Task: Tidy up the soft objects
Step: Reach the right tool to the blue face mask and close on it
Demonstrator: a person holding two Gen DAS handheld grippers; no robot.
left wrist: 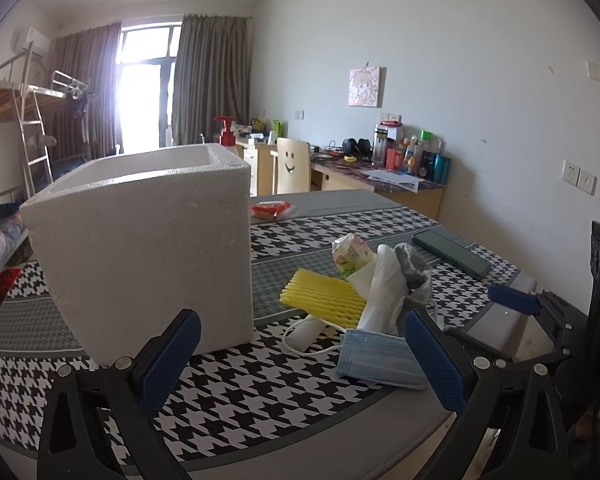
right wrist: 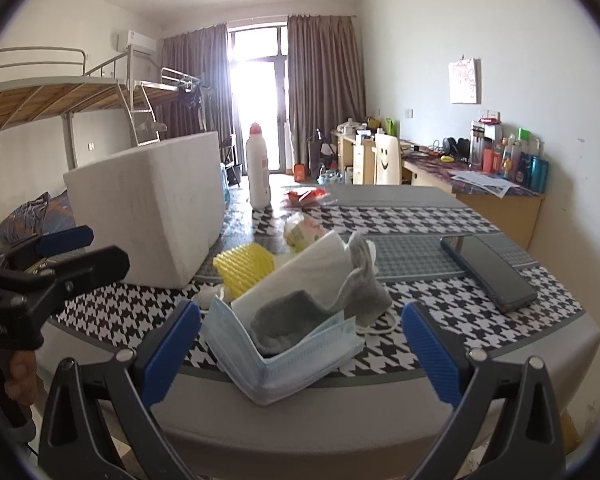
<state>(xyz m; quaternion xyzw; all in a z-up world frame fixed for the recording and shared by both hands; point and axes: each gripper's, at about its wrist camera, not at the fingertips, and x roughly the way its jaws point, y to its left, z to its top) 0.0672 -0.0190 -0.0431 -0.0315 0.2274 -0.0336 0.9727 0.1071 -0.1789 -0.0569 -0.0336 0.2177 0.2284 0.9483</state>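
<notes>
Table (right wrist: 500,344): mask (right wrist: 300,360) lengthwise w/ edge.

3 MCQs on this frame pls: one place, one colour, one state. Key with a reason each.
1. Where is the phone?
A. In the foam box
B. On the table, right of the pile
C. Under the mask

2. What colour is the mask?
A. Blue
B. Red
C. Black

3. How is the right gripper?
A. Shut on the sock
B. Shut on nothing
C. Open, holding nothing

Key: 1 B, it lies flat on the table beyond the sock. 2 A, the pleats are light blue. 3 C, its jaws stand wide apart, the mask between them untouched.
</notes>
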